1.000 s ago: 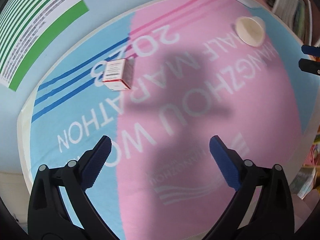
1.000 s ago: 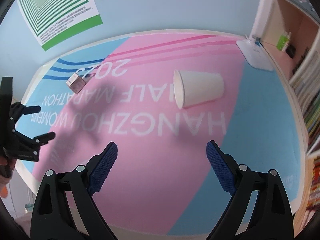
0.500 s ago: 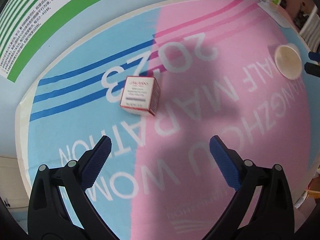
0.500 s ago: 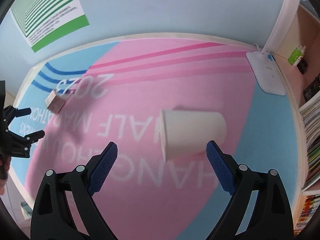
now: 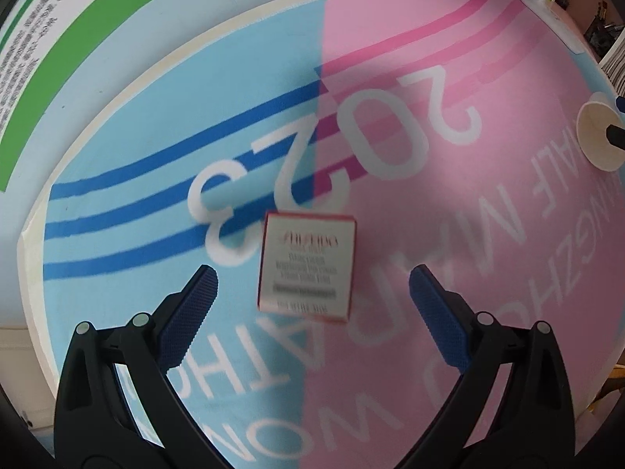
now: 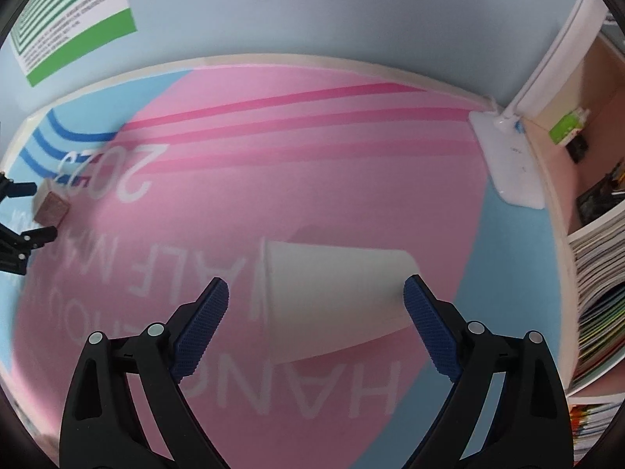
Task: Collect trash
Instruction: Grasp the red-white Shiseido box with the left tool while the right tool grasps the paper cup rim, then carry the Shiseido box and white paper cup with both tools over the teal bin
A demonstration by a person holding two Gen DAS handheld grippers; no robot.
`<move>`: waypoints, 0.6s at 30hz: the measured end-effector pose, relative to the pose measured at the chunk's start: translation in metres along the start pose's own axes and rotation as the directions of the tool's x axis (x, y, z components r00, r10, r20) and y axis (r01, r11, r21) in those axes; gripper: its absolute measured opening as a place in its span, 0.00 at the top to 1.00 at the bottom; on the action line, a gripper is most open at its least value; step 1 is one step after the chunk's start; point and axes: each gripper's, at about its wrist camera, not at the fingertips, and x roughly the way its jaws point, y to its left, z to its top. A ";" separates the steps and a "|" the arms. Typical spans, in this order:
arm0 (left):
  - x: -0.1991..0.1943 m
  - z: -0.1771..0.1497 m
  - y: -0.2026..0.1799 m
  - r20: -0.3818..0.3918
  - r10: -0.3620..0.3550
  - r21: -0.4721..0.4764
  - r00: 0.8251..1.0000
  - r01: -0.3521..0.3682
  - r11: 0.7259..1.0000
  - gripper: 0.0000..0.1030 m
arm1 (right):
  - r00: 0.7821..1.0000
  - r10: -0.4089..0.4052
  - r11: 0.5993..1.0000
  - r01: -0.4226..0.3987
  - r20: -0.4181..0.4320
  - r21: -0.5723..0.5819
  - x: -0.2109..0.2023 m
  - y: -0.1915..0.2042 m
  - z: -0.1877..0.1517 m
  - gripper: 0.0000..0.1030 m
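A small white carton with red edges (image 5: 308, 265) lies on the pink and blue mat (image 5: 156, 148). My left gripper (image 5: 312, 297) is open, its blue pads on either side of the carton, close above it. A white paper cup (image 6: 332, 297) lies on its side, mouth to the left. My right gripper (image 6: 315, 312) is open with the cup between its pads. The cup's mouth shows at the right edge of the left wrist view (image 5: 597, 138). The carton (image 6: 50, 205) and left gripper fingertips (image 6: 23, 188) show at the far left of the right wrist view.
A white router (image 6: 511, 164) stands at the mat's far right corner. A shelf with stacked books (image 6: 597, 273) lies to the right. A green and white poster (image 6: 66, 11) hangs on the blue wall behind the mat.
Both grippers have moved forward and down. The carton now lies between the left pads and the cup between the right pads. Both stay open.
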 end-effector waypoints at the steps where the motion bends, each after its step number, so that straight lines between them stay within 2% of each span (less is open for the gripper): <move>1: 0.003 0.003 0.000 0.000 -0.007 0.008 1.000 0.007 1.000 0.07 | 1.000 -0.024 1.000 0.024 0.005 -0.001 0.001 -0.001 0.000 0.15; 2: 0.005 0.006 0.000 0.001 -0.015 0.017 1.000 0.015 1.000 0.08 | 0.999 -0.035 0.999 0.035 0.008 -0.003 0.002 -0.001 0.001 0.25; 3: 0.007 0.008 0.000 0.000 -0.020 0.023 1.000 0.020 1.000 0.10 | 0.999 -0.043 0.999 0.043 0.004 -0.005 0.003 -0.002 0.001 0.29; 4: 0.009 0.010 0.000 -0.002 -0.027 0.027 1.000 0.027 0.999 0.21 | 0.998 -0.063 0.998 0.063 0.006 -0.013 0.004 -0.002 0.002 0.32; 5: 0.011 0.012 0.000 -0.010 -0.047 0.030 0.999 0.048 0.998 0.36 | 0.997 -0.074 0.997 0.075 0.009 -0.022 0.004 -0.003 0.003 0.36; 6: 0.012 0.012 0.000 -0.015 -0.062 0.028 0.998 0.063 0.998 0.39 | 0.997 -0.078 0.997 0.078 0.014 -0.027 0.003 -0.003 0.003 0.41; 7: 0.011 0.013 0.000 -0.011 -0.083 0.019 0.996 0.083 0.996 0.45 | 0.996 -0.087 0.996 0.087 0.020 -0.032 0.002 -0.004 0.004 0.45; 8: 0.011 0.014 0.000 -0.010 -0.098 0.016 0.995 0.098 0.995 0.55 | 0.995 -0.098 0.994 0.099 0.026 -0.039 0.000 -0.004 0.004 0.52; 9: 0.010 0.015 -0.001 -0.010 -0.110 0.015 0.994 0.110 0.994 0.60 | 0.993 -0.110 0.993 0.112 0.038 -0.049 -0.002 -0.003 0.005 0.59; 12: 0.005 0.013 -0.008 -0.003 -0.099 0.032 0.995 0.099 0.995 0.63 | 0.988 -0.137 0.987 0.141 0.065 -0.073 -0.009 -0.001 0.008 0.75; 16: -0.009 0.005 -0.023 0.012 -0.084 0.064 0.996 0.083 0.995 0.63 | 0.990 -0.119 0.990 0.125 0.081 -0.063 -0.019 -0.005 0.009 0.92; 18: -0.019 0.001 -0.034 0.024 -0.085 0.076 0.996 0.083 0.994 0.63 | 0.992 -0.087 0.995 0.091 0.090 -0.045 -0.025 -0.009 0.006 0.95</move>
